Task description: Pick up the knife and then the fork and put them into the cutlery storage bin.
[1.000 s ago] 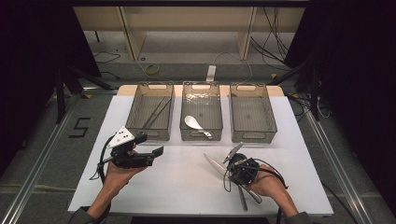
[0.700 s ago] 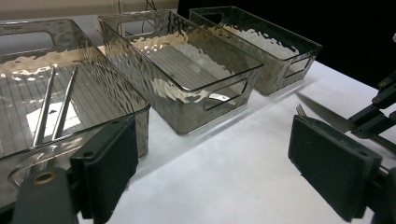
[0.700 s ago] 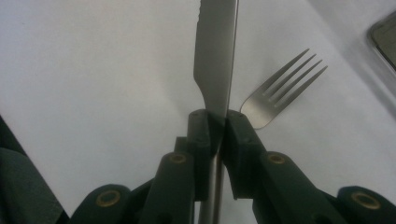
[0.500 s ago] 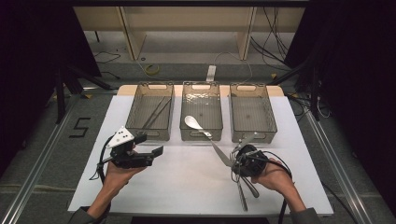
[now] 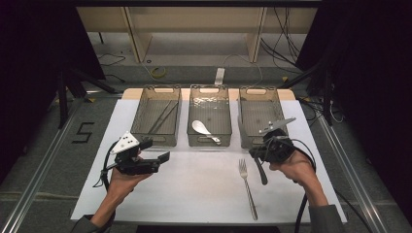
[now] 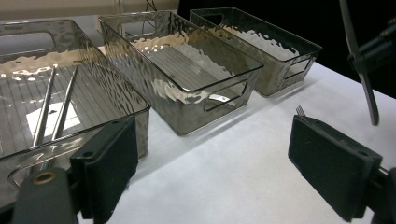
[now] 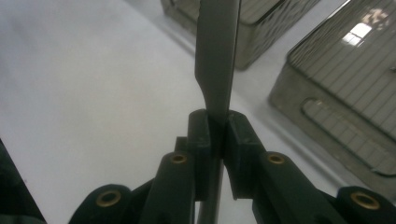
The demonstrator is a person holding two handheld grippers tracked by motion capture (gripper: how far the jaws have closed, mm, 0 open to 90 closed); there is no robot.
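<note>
near right, silver metal fork [image 5: 247, 187] lying flat on white table cover [image 5: 194, 194]. just beyond, right gripper [image 5: 265, 154] clenched on a dark-handled table knife [image 5: 272, 138], lifted off the cover since a second ago, now at the near rim of the right-hand smoked clear plastic bin [image 5: 260, 114]; likely drop there. left gripper [image 5: 153, 158] released, idle; bare cover between.

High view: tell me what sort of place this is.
Probably a lab recording station, not a kitchen: a white-covered table on a metal-framed rig, loose floor cables, and three clear sorting bins for cutlery.
</note>
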